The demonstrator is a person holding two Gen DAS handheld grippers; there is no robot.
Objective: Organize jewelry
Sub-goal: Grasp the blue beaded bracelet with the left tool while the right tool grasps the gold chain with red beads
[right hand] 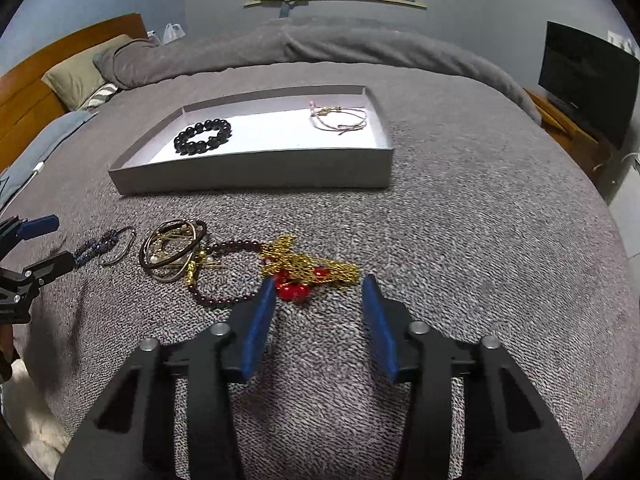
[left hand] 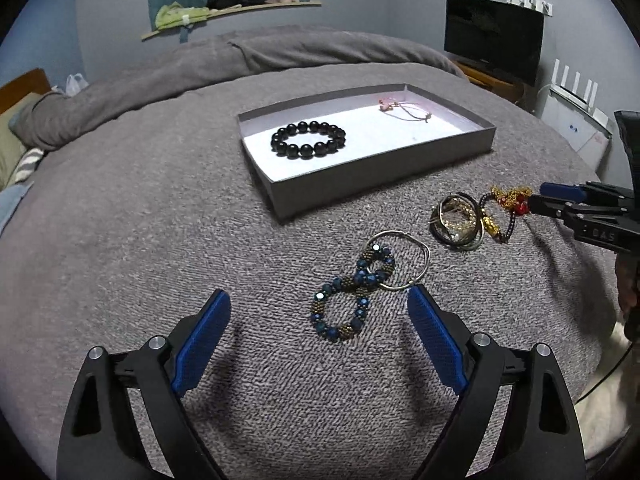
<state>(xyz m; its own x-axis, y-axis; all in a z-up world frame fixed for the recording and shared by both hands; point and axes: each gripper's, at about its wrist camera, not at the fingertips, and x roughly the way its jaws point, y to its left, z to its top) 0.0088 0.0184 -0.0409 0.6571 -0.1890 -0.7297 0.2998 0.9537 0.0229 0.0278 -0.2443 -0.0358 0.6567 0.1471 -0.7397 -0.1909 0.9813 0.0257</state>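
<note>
The right gripper (right hand: 318, 284) has its jaws partly apart, grasping nothing, its pads straddling the gold chain with red beads (right hand: 304, 272) on the near part of the bed (right hand: 460, 240). That chain lies tangled with a dark-red bead bracelet (right hand: 224, 276), so a lift could drag the bracelet and perhaps the bangle pile (right hand: 172, 248) along. The left gripper (left hand: 320, 312) is spread wide and empty around the blue beaded bracelet (left hand: 352, 296), which overlaps a thin silver ring (left hand: 404, 260) (likely to snag). The tray (right hand: 248, 176), towards the bed's middle, holds a black bead bracelet (right hand: 203, 135) and a cord bracelet (right hand: 340, 118).
</note>
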